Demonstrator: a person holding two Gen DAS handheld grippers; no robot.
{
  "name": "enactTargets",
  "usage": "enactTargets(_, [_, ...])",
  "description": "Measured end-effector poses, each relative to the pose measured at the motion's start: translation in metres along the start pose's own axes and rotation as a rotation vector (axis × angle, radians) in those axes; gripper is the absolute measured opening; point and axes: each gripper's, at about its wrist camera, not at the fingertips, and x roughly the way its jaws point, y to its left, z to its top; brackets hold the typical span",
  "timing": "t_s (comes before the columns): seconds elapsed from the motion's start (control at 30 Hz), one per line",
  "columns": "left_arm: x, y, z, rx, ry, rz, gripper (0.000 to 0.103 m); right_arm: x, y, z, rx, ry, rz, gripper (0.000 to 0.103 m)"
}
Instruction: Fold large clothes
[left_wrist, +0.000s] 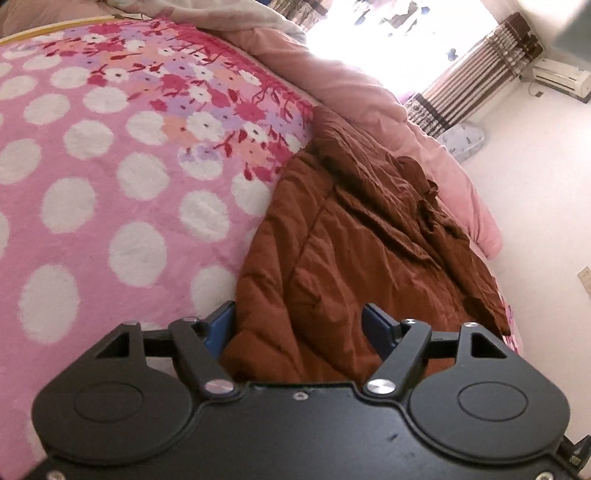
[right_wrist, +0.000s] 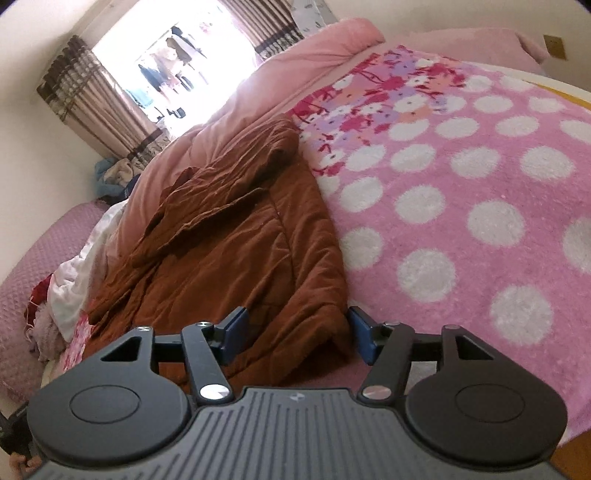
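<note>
Brown coat (left_wrist: 354, 236) lying rumpled at frame centre on pink dotted blanket (left_wrist: 110, 192). Left gripper (left_wrist: 299, 325) and right gripper (right_wrist: 295, 332) jaws standing released, straddling coat hem, seemingly not pinching.

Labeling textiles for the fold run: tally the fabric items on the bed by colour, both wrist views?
Brown: 1, the quilted brown garment
Pink with white dots and flowers: 1, the dotted blanket
Plain pink: 1, the pink comforter
White: 1, the white cloth
Total: 4
</note>
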Motion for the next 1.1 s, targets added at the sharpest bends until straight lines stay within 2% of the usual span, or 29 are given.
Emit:
enactTargets(0.1, [0.007, -0.007, 0.004, 0.023, 0.013, 0.014, 0.077, 0.004, 0.002, 0.002, 0.02, 0.001, 0.005, 0.075])
enactTargets(0.2, [0.006, -0.013, -0.002, 0.077, 0.021, 0.03, 0.072, 0.001, 0.003, -0.002, 0.023, -0.006, -0.007, 0.074])
enactTargets(0.3, [0.005, -0.011, -0.004, 0.064, 0.023, 0.017, 0.07, -0.003, 0.005, -0.008, 0.014, -0.01, -0.015, 0.07])
enactTargets(0.33, [0.005, -0.01, -0.003, 0.052, 0.021, 0.018, 0.068, -0.004, 0.005, -0.008, 0.019, -0.01, -0.017, 0.067])
enactTargets(0.37, [0.006, -0.011, -0.002, 0.04, 0.019, 0.025, 0.064, -0.003, 0.006, -0.008, 0.021, -0.009, -0.023, 0.059])
enactTargets(0.4, [0.007, -0.012, -0.001, 0.034, 0.017, 0.037, 0.052, -0.002, 0.007, -0.008, 0.021, -0.008, -0.03, 0.05])
enactTargets(0.43, [0.009, -0.012, 0.0, 0.029, 0.018, 0.062, 0.042, 0.0, 0.008, -0.008, 0.023, -0.004, -0.039, 0.034])
enactTargets(0.47, [0.01, -0.013, 0.0, 0.029, 0.017, 0.084, 0.038, 0.003, 0.01, -0.008, 0.017, 0.003, -0.042, 0.027])
enactTargets(0.5, [0.01, -0.014, 0.001, 0.03, 0.015, 0.09, 0.037, 0.004, 0.013, -0.009, 0.004, 0.001, -0.048, 0.026])
enactTargets(0.57, [0.009, -0.013, 0.001, 0.018, 0.019, 0.097, 0.029, 0.004, 0.018, -0.01, -0.027, -0.006, -0.064, 0.018])
enactTargets(0.63, [0.007, -0.012, 0.002, 0.0, 0.022, 0.08, 0.023, 0.002, 0.017, -0.008, -0.015, -0.012, -0.048, 0.017])
enactTargets(0.73, [0.001, -0.012, 0.005, -0.03, -0.003, 0.044, 0.022, -0.002, 0.011, -0.004, 0.035, -0.023, -0.011, 0.014])
enactTargets(0.87, [-0.007, -0.025, 0.012, 0.0, -0.057, 0.005, 0.021, -0.008, 0.015, 0.003, 0.061, -0.07, 0.043, 0.013])
enactTargets(1.0, [-0.008, -0.038, 0.033, 0.005, -0.076, -0.059, 0.019, -0.007, 0.027, 0.019, 0.068, -0.1, 0.092, 0.012])
enactTargets(1.1, [0.0, -0.052, 0.057, 0.024, -0.086, -0.08, 0.017, -0.001, 0.036, 0.038, 0.077, -0.127, 0.115, 0.011])
